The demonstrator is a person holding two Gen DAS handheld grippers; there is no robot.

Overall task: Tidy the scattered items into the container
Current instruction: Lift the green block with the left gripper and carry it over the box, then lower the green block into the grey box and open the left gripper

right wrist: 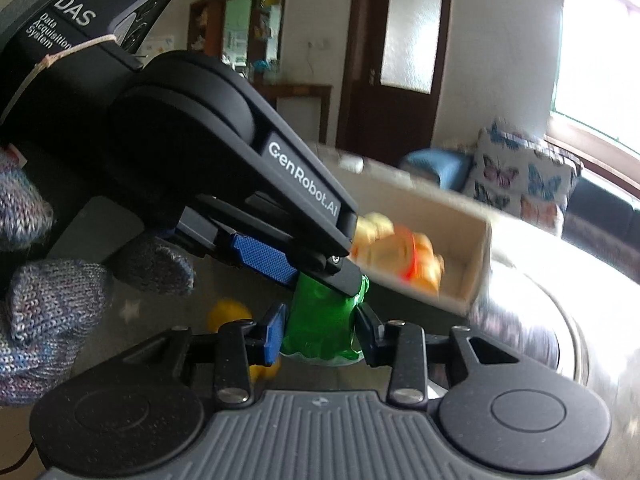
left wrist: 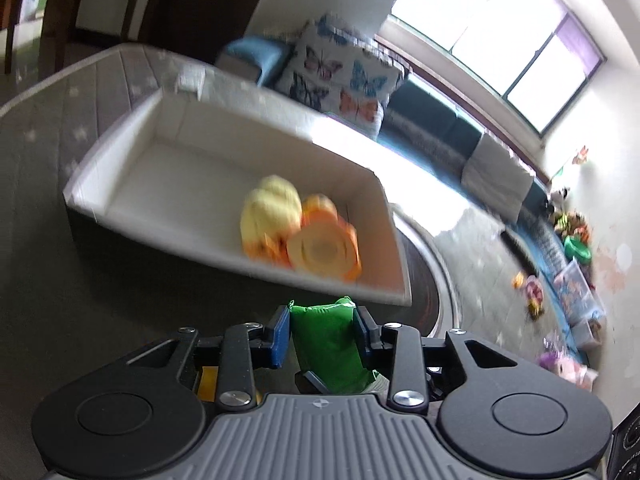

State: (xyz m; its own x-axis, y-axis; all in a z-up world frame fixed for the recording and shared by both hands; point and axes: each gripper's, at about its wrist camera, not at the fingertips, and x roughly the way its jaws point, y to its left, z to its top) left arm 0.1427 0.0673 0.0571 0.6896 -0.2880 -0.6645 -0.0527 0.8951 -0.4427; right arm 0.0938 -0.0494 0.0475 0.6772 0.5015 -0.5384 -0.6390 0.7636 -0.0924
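A green plastic pouch (left wrist: 328,344) sits between the blue pads of my left gripper (left wrist: 322,328), which is shut on it. In the right wrist view the same green pouch (right wrist: 320,320) is also pinched low down by my right gripper (right wrist: 318,332). The left gripper (right wrist: 320,276) reaches in from the upper left and clamps the pouch's top. Just beyond stands the white open box (left wrist: 132,128), also seen as the box (right wrist: 476,248). In it lie a yellow toy (left wrist: 272,208) and an orange toy (left wrist: 324,248). A yellow item (right wrist: 228,312) lies on the surface beneath the grippers.
The box rests on a grey quilted mat (left wrist: 48,128) with small stars. A hand in a knitted glove (right wrist: 48,300) holds the left gripper. Behind are a butterfly cushion (left wrist: 340,72), a dark sofa (left wrist: 432,120) and toys scattered on the floor (left wrist: 536,292).
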